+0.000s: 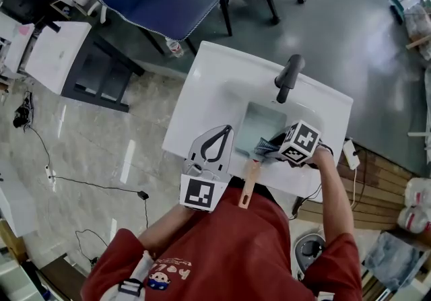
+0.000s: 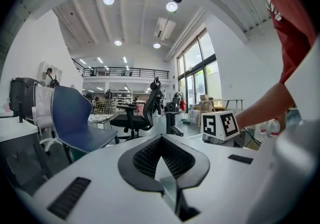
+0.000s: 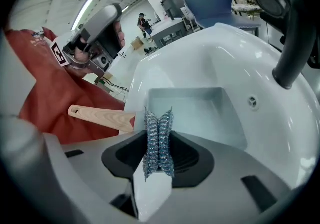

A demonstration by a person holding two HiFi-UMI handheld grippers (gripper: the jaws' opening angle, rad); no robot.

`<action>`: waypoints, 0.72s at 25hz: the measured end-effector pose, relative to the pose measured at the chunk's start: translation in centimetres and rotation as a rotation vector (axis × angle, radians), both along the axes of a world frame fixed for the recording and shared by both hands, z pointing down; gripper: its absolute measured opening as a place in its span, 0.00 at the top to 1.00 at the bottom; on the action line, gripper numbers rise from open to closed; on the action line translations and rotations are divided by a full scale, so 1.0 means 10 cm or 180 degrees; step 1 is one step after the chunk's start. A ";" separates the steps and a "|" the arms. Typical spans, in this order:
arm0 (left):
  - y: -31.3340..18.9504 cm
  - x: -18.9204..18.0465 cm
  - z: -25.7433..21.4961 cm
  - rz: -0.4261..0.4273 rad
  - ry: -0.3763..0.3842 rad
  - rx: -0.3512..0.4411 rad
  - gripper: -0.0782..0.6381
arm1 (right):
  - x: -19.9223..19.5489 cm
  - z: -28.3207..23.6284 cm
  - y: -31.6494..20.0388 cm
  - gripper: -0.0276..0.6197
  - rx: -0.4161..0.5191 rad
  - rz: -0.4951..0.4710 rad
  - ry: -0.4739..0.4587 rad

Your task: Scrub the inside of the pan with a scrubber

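Scrubber (image 3: 158,145) clamped between jaws of right gripper (image 3: 159,130), poised at near rim of pan (image 3: 195,110) lying in sink (image 3: 200,57), evidently ready for scrubbing inside; left gripper (image 1: 224,130) closed, empty, parked aside over sink edge.

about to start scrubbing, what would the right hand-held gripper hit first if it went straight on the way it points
The scrubber clamped in the right hand-held gripper leads, and it would meet the inside of the pan first, probably its floor, though depth is hard to judge here.
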State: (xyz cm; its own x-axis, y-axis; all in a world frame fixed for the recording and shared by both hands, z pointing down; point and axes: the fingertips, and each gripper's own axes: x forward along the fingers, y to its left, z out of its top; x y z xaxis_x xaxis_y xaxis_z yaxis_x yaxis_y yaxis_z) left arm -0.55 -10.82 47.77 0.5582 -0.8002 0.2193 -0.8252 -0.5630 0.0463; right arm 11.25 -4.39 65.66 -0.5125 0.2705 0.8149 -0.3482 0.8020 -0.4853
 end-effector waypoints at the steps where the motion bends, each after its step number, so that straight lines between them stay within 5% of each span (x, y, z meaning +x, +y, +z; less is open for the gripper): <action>1: 0.00 0.00 0.00 -0.0003 -0.0004 -0.0002 0.87 | 0.00 0.02 0.00 0.72 -0.0033 -0.0008 0.0040; 12: -0.01 0.03 0.00 -0.0012 0.0005 -0.0005 0.87 | 0.03 0.06 0.01 0.72 -0.0119 -0.0045 0.0126; 18: -0.02 0.05 0.03 0.0003 -0.0005 -0.0022 0.87 | 0.09 0.17 -0.12 0.72 0.0152 -0.0048 0.0228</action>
